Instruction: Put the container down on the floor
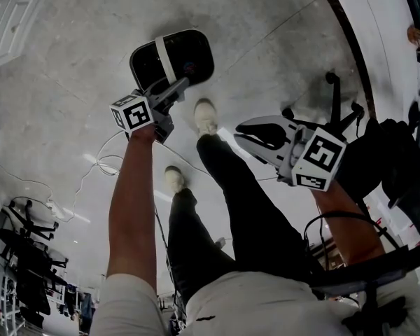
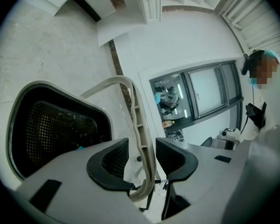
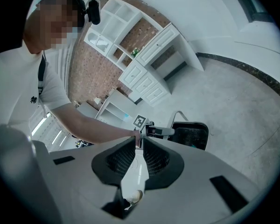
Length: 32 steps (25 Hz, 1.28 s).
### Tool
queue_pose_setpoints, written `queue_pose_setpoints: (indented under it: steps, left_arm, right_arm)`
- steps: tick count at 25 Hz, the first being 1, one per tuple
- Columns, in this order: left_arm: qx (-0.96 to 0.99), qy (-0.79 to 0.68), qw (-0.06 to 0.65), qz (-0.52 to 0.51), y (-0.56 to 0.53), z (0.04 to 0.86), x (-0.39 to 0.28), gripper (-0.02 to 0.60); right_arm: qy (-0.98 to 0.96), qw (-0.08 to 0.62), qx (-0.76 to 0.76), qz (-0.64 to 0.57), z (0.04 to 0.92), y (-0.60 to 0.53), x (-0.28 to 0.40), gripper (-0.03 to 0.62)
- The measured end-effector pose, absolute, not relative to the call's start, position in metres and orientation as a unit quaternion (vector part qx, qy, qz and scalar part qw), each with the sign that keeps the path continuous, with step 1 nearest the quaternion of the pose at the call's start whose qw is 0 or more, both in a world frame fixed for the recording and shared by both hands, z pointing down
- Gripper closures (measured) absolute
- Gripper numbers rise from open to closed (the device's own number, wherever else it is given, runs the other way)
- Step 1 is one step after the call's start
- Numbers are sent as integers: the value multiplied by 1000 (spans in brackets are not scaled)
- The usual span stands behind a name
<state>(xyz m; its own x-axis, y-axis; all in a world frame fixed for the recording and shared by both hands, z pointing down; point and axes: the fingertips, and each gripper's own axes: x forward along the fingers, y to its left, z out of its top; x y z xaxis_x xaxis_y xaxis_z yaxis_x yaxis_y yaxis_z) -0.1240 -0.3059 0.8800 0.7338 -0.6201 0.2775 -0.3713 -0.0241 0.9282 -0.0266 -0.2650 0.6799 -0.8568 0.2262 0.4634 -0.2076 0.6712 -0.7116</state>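
The left gripper (image 1: pixel 176 88) reached out from the person's bare left forearm toward a black mesh container (image 1: pixel 190 56), which sat on the pale speckled floor (image 1: pixel 63 61) just beyond the person's light shoes (image 1: pixel 205 116). A pale handle (image 1: pixel 166 56) arched across the container's open top, and the gripper's tips lay at the near end of it. The right gripper (image 1: pixel 250 133) hung well apart from the container, over the person's dark trousers, its marker cube facing the camera.

In the left gripper view, the left gripper (image 2: pixel 141 146) stood released: its jaws were parted, and the handle (image 2: pixel 137 108) ran up between them, close against the right-hand jaw and clear of the other black pad (image 2: pixel 113 158), so nothing was clamped. The container (image 2: pixel 51 125) lay to the left of the jaws with its mesh interior showing, on the floor (image 2: pixel 46 45).

In the right gripper view, the right gripper (image 3: pixel 139 141) was clenched on nothing, its jaws drawn together with only a sliver between the tips. Past them, the container (image 3: pixel 192 134) rested on the floor (image 3: pixel 242 111) with its handle raised, the left gripper (image 3: pixel 159 131) at that handle, and white shelving (image 3: pixel 130 45) stood against the brick wall behind.
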Motion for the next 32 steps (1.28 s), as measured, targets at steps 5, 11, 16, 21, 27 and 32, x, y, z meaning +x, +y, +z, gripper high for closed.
queue_pose_setpoints:
  steps: [5, 11, 16, 21, 27, 32]
  left_arm:
    - [702, -360, 607, -102, -302, 880, -126, 380]
    - [683, -395, 606, -97, -287, 871, -144, 353]
    - [655, -423, 621, -85, -253, 867, -163, 344]
    - [648, -431, 622, -83, -214, 836, -179, 354]
    - [675, -421, 603, -64, -165, 756, -179, 570]
    - [720, -376, 582, -19, -125, 681, -146, 571]
  right_arm:
    - [-874, 270, -6, 405, 679, -264, -26, 542]
    - [-877, 269, -7, 398, 670, -258, -32, 542]
    - [-882, 267, -3, 389, 660, -250, -38, 542]
    - [-892, 258, 4, 372, 637, -235, -48, 543]
    - [-900, 254, 36, 352, 598, -204, -53, 557]
    - [-905, 228, 56, 354, 554, -176, -46, 566]
